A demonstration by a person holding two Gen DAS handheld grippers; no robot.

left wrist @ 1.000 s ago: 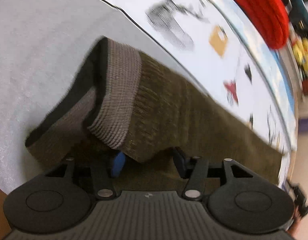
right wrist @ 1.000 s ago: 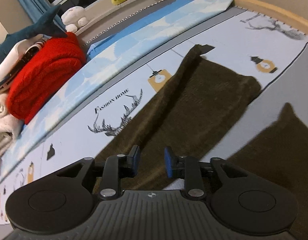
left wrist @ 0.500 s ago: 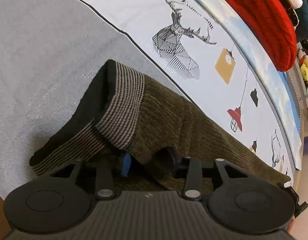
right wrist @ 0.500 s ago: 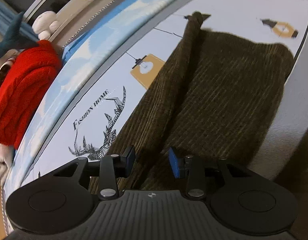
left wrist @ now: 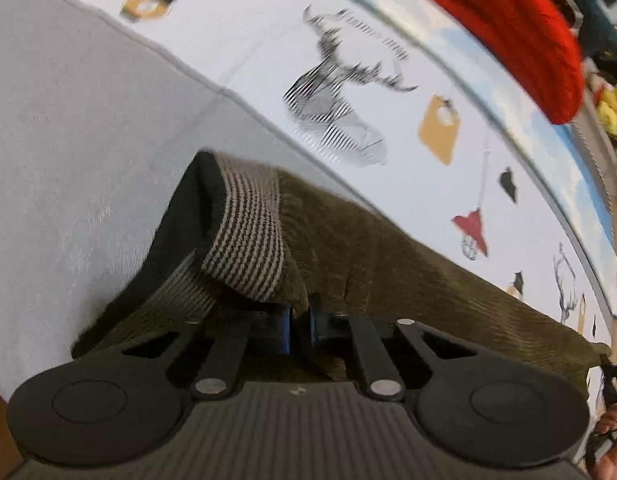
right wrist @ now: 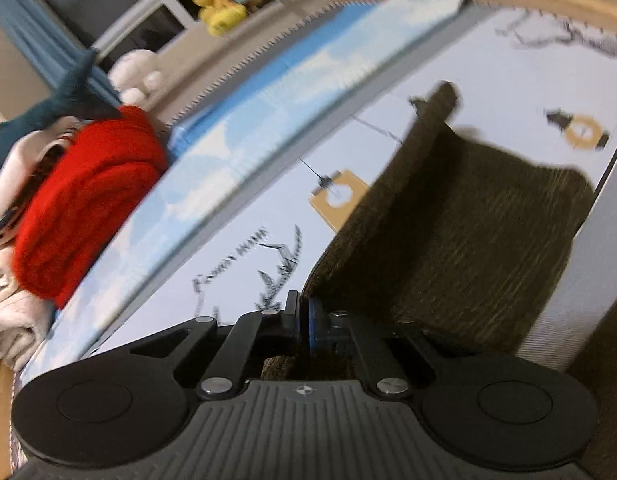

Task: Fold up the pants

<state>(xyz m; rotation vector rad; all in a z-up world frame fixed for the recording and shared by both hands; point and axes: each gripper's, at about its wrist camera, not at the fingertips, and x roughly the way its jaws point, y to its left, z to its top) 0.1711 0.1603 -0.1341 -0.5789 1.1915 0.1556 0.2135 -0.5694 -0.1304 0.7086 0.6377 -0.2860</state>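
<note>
Two wrist views look down over a bed spread with a printed sheet point(left wrist: 236, 60) showing deer and lantern drawings. Dark olive ribbed pants point(left wrist: 388, 256) lie stretched across it.

In the left wrist view, the pants fill the lower centre of the frame, with the striped waistband point(left wrist: 244, 236) curling open at centre left. The left gripper point(left wrist: 299, 322) sits at bottom centre; its jaws have just been closing and now pinch a fold of the olive fabric just below the waistband.

In the right wrist view, the pants run from the bottom centre up toward the upper right, where a leg end point(right wrist: 440, 100) lies against the sheet. The right gripper point(right wrist: 303, 320) is at lower centre, its jaws having just closed on the left edge of the fabric. The frame is motion-blurred, so how much cloth sits between the pads is hard to judge, though the edge appears caught.

A red knitted garment point(right wrist: 80, 200) is heaped at the left of that view, with a yellow plush toy point(right wrist: 224, 4) on the ledge at the upper left.

The step in hand looks like securing both holds before folding. To do it well, both grips should catch all layers, then lift together and evenly, keeping the fabric taut between them so the edges meet squarely and no wrinkle is trapped.
</note>
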